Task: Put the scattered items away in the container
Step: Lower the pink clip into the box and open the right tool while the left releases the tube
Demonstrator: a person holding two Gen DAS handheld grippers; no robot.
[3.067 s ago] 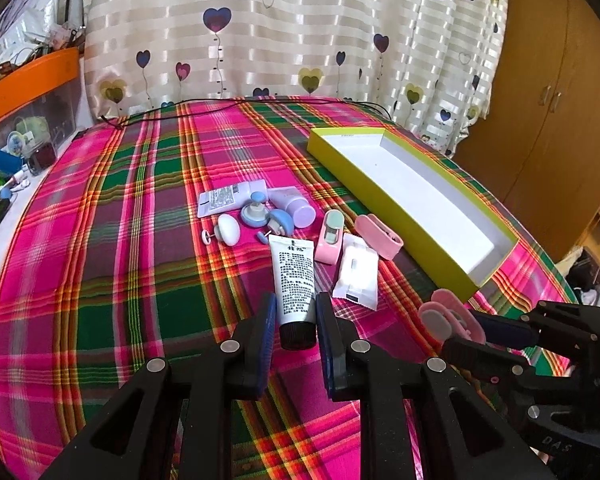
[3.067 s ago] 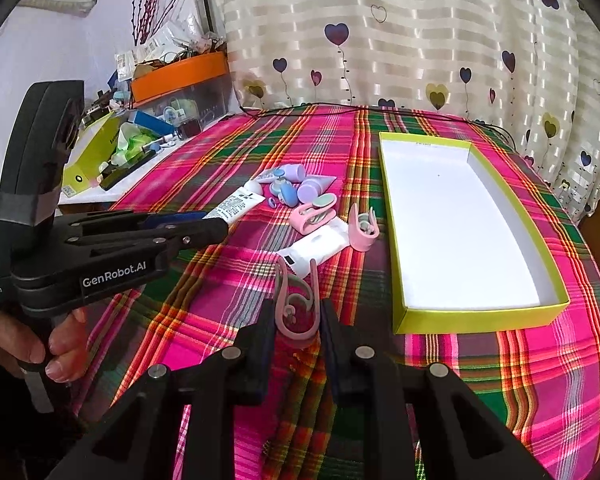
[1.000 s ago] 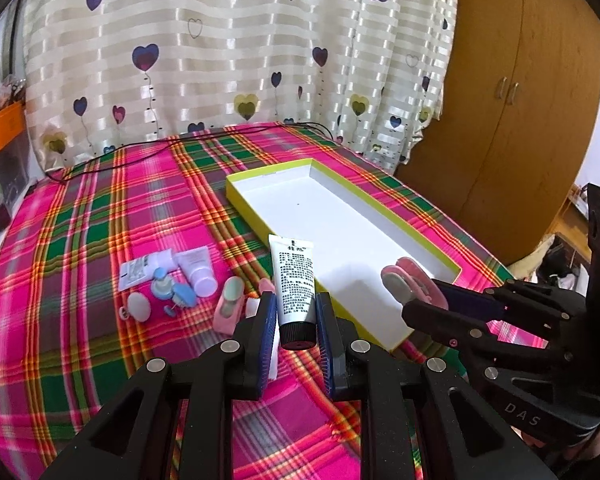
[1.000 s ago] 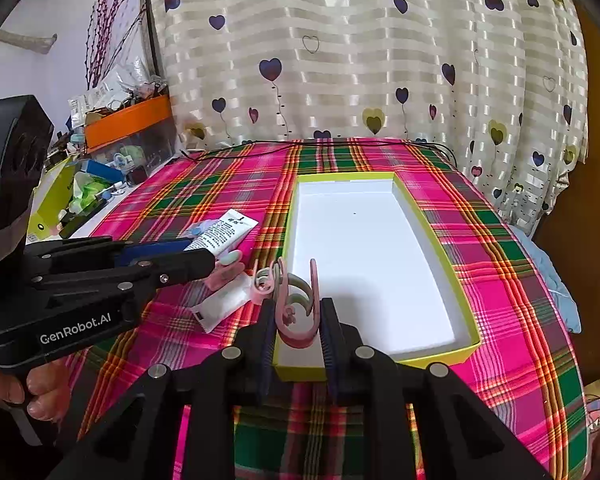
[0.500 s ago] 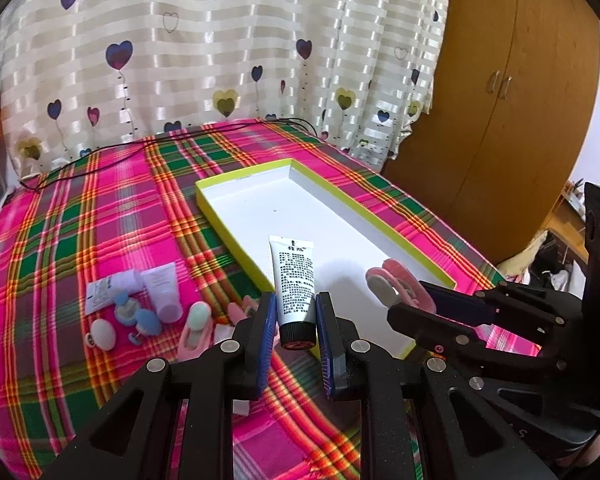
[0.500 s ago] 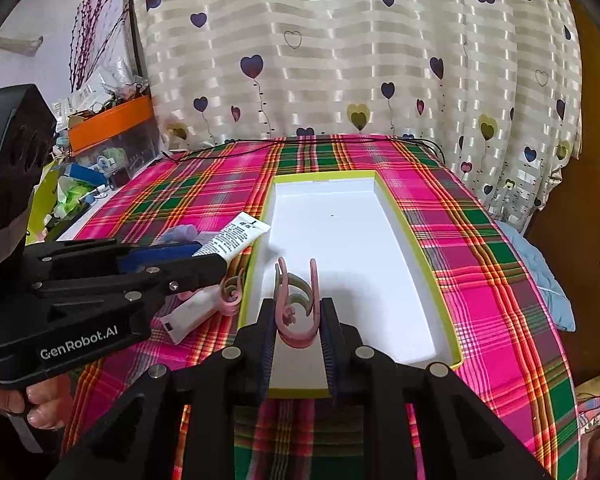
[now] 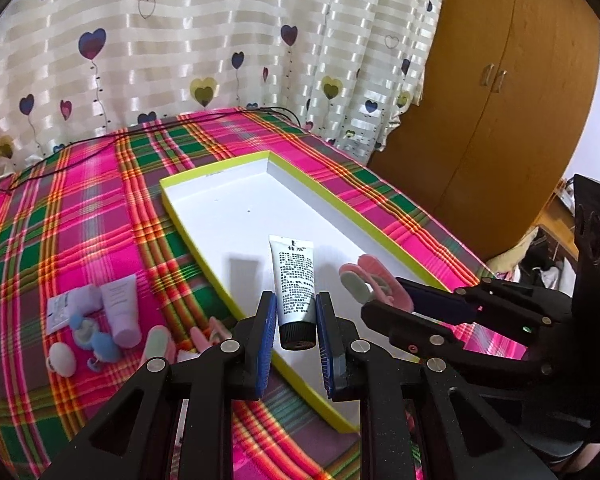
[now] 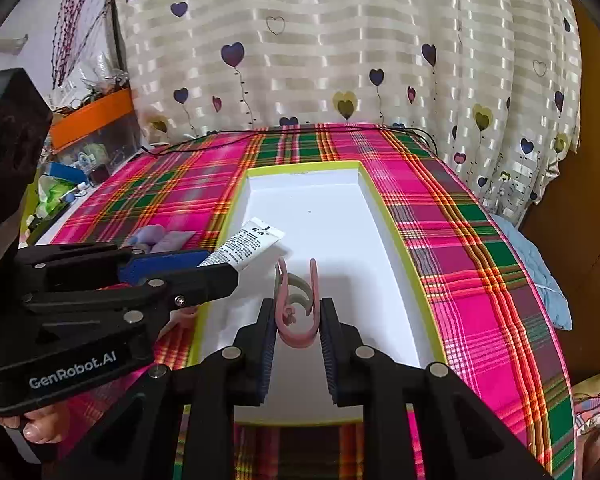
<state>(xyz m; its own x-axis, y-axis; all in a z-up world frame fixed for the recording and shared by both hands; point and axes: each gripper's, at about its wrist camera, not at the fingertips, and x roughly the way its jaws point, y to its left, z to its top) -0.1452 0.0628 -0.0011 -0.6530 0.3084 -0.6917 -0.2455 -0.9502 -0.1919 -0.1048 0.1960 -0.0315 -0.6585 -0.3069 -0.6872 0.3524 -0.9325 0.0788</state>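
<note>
Over at the lower left of the left wrist view, the loose bits lie on the plaid table: a lilac tube, a white egg-shaped piece, small blue pieces and a pink clip, all outside the container, whose white floor looks bare.

Mid-frame, the left claw is clamped on a white tube near its black cap, the long body jutting forward over the box's near left wall. If that grip opens here, I'd guess the cap end may land on the yellow rim and tip the tube back out onto the cloth.

Further right, the right claw is closed on a pink hair clip, held over the near end of the box. The two tools sit close together, the tube's tail near the clip; a bump could jostle either load. The clip is springy and light, so dropped from height it might bounce over the low wall.
</note>
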